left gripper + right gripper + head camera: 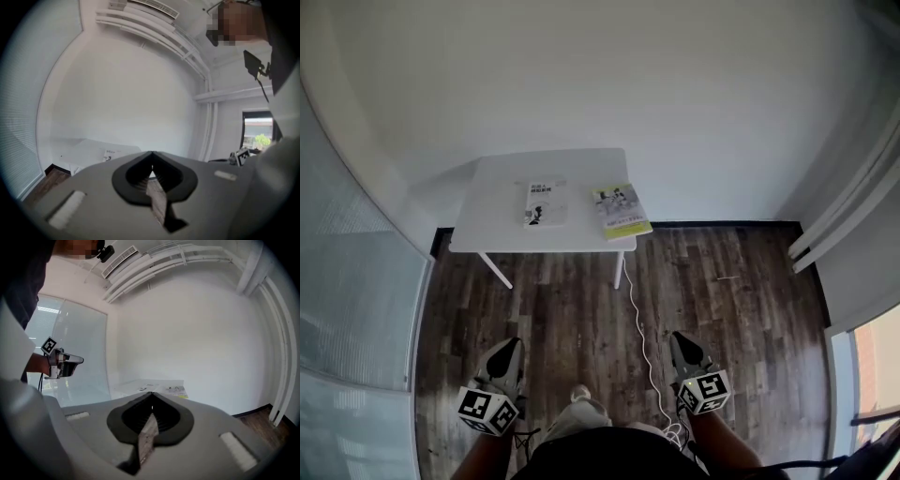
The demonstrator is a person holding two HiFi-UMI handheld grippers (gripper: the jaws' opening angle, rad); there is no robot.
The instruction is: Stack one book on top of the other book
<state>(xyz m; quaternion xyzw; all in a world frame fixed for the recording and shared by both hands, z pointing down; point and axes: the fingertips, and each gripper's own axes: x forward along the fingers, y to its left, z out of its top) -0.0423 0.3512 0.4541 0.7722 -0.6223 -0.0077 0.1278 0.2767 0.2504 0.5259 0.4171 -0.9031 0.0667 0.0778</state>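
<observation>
Floor of dark wood planks takes up most of the head view, open between the person and a white table that stands by the white wall. A curved glass partition closes off the left side, and white rails run along the right. A thin white cable trails from the table's right leg across the planks toward the person's feet. 2 books lie flat on the tabletop, side by side and apart, well away from both claws. The left book has a white cover with small dark print and sits inside the table's edges. The right book is pale with a yellow-green strip along its near edge, turned slightly, its near right corner at the table's right edge and seemingly just over it. The left gripper and right gripper are held low near the person, both pointing toward the table. Each has its jaws together with nothing between them.
</observation>
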